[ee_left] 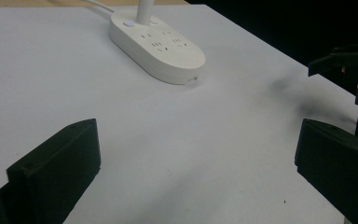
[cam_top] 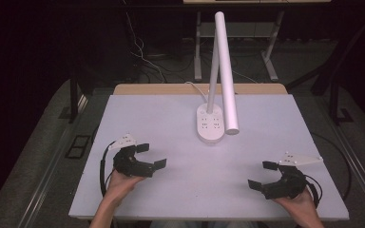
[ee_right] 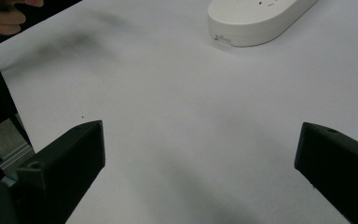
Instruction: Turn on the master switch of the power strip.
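A white desk lamp with an oval base (cam_top: 210, 124) that carries power sockets stands at the middle back of the white table (cam_top: 171, 118); its long tube head (cam_top: 226, 71) slants forward over the table. My left gripper (cam_top: 151, 156) rests at the front left, open and empty, jaws pointing right. At the front right my right gripper (cam_top: 261, 175) is open too, jaws pointing left, nothing between them. The lamp base (ee_left: 158, 44) lies ahead in the left gripper view, with the other gripper (ee_left: 349, 70) at the right edge. The base (ee_right: 256, 18) is at the top of the right gripper view.
A white cord (cam_top: 196, 88) runs from the lamp base off the back edge. Beyond the table stand metal desk legs (cam_top: 197, 47) and loose cables on a dark floor. A black post (cam_top: 73, 95) stands off the left back corner.
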`<act>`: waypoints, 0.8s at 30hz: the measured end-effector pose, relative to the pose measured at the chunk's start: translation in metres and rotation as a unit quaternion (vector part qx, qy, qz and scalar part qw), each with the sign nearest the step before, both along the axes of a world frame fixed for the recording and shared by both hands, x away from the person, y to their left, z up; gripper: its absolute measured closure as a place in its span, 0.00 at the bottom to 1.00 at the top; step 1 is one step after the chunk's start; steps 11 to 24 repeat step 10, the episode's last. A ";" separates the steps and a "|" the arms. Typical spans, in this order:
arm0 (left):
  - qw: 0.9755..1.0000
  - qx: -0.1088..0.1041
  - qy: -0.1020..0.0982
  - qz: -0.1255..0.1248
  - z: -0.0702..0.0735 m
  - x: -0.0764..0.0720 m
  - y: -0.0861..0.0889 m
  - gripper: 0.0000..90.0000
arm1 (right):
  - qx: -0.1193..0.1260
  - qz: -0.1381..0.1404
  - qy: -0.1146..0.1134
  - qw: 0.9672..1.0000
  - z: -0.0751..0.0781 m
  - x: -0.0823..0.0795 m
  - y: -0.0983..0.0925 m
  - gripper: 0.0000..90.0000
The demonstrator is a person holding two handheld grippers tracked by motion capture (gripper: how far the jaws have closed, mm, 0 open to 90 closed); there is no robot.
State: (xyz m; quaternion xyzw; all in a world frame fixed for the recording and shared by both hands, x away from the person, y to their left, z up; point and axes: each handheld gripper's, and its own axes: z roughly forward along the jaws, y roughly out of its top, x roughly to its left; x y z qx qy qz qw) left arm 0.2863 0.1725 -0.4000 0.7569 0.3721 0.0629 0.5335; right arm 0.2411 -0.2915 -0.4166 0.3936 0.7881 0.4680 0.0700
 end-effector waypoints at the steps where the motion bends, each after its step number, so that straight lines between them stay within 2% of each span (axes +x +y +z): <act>1: 1.000 -0.002 0.001 0.000 -0.002 -0.003 0.001 0.00 | 0.000 0.000 0.000 1.000 0.000 0.000 0.000 0.01; 6: 1.000 -0.013 -0.004 0.002 -0.012 -0.014 0.005 0.00 | 0.002 -0.001 0.004 1.000 -0.001 0.000 0.000 0.01; 10: 1.000 -0.005 -0.001 0.003 -0.017 -0.019 0.008 0.00 | 0.001 0.000 0.005 1.000 -0.001 -0.001 0.000 0.01; 24: 1.000 -0.005 -0.001 0.003 -0.017 -0.019 0.008 0.00 | 0.001 0.000 0.005 1.000 -0.001 -0.001 0.000 0.01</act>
